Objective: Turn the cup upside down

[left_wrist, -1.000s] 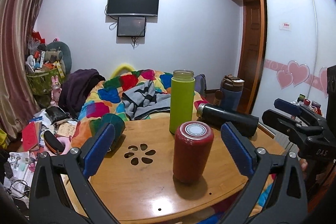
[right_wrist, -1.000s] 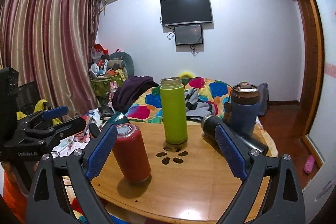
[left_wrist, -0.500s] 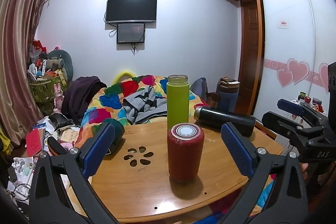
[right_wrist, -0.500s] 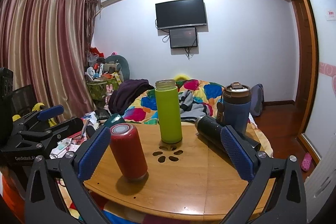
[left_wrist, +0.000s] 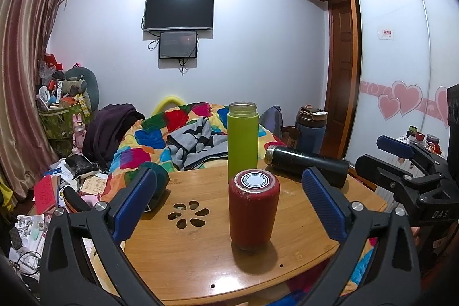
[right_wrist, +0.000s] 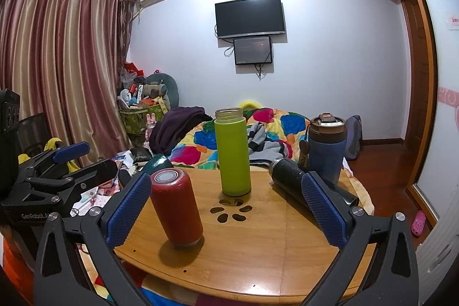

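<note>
On the round wooden table (left_wrist: 200, 263) stand several containers: a red cylindrical cup (left_wrist: 254, 210) near the front edge, upright on its long axis, its flat end with a white round label (left_wrist: 254, 178) facing up, the print too small to read. Behind it stands a lime-green open-mouthed bottle (left_wrist: 242, 144); its contents cannot be seen. A black flask (left_wrist: 304, 164) lies on its side beside a blue lidded tumbler (right_wrist: 327, 148). Left gripper (left_wrist: 228, 201) and right gripper (right_wrist: 223, 211) both hold their fingers spread wide, empty, the cup untouched. "GenRobot" is legible on the left gripper's body (right_wrist: 34, 215).
</note>
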